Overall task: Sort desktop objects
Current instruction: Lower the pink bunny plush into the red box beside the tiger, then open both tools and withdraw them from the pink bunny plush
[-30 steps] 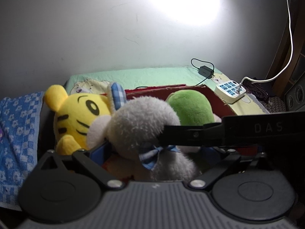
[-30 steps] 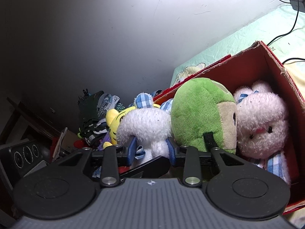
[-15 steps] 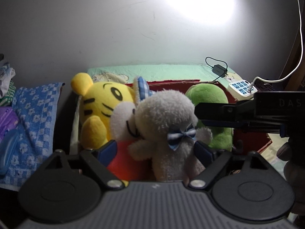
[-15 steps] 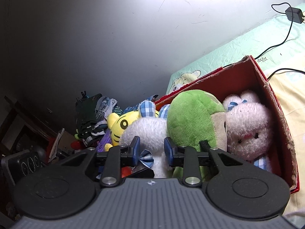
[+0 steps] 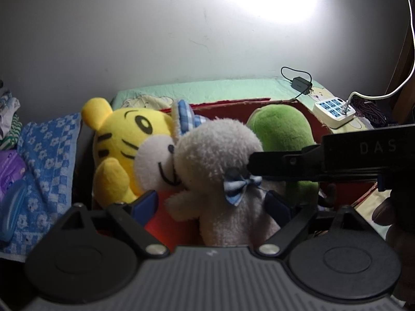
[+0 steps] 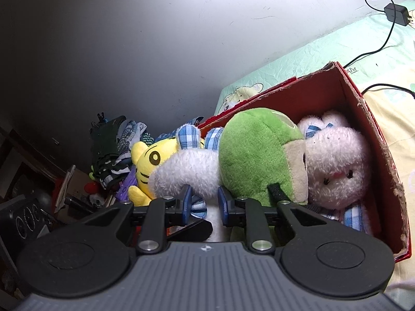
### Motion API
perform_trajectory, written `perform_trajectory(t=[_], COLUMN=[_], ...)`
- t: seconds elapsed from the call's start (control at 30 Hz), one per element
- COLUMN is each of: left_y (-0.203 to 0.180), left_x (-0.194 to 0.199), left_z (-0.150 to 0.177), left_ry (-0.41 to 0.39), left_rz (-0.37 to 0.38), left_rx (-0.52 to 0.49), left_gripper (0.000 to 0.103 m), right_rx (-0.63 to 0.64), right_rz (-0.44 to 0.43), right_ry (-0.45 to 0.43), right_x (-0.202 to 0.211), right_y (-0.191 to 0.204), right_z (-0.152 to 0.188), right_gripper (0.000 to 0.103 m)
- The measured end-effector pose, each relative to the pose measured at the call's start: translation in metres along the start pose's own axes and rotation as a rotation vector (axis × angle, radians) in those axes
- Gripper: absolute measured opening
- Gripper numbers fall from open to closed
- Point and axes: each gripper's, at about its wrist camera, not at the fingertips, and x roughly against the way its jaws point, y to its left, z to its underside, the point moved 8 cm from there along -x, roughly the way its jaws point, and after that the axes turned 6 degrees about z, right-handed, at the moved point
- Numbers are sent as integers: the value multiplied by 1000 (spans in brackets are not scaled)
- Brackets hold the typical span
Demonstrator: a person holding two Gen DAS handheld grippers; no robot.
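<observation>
A grey-white plush rabbit [image 5: 220, 155] with plaid ears and a blue bow stands at the near end of the red box [image 5: 228, 106]. My right gripper [image 6: 204, 206] is shut on the rabbit [image 6: 186, 173] at its neck, by the bow. In the left wrist view the right gripper [image 5: 255, 167] reaches in from the right. My left gripper [image 5: 211, 203] straddles the rabbit's body; its jaws are opening and the pads do not press it. A yellow tiger plush [image 5: 119, 140] leans behind it on the left. A green plush [image 6: 254, 150] and a pink-white bunny [image 6: 337, 160] lie in the box [image 6: 363, 108].
A power strip [image 5: 334, 108] and a black charger [image 5: 301, 84] lie on the green sheet behind the box. A blue flowered towel [image 5: 46, 155] and a purple packet [image 5: 10, 173] are on the left. A clothes pile [image 6: 111, 145] sits by the wall. A hand [image 5: 384, 210] shows at right.
My right gripper's jaws have closed in on the rabbit's neck. The left gripper has drawn back a little, and the rabbit now stands more upright and farther from it.
</observation>
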Motion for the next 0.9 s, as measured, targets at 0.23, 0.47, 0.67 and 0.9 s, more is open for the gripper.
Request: perform_trajectory(t=[0.23, 0.47, 0.67, 0.9], left_y=[-5, -15, -16, -19], left_x=[1, 5, 12, 20], left_z=[0, 7, 8, 8], left_ry=[53, 139, 158, 165], left_rz=[-40, -89, -125, -179], left_rx=[3, -1, 13, 25], left_gripper=[93, 98, 99, 99], right_rx=[57, 92, 96, 89], right_rz=[28, 71, 139, 279], right_ry=[-13, -44, -79, -80], right_x=[7, 24, 40, 47], right_y=[9, 10, 5, -8], right_z=[-2, -4, -6, -6], right_gripper=[28, 30, 36, 36])
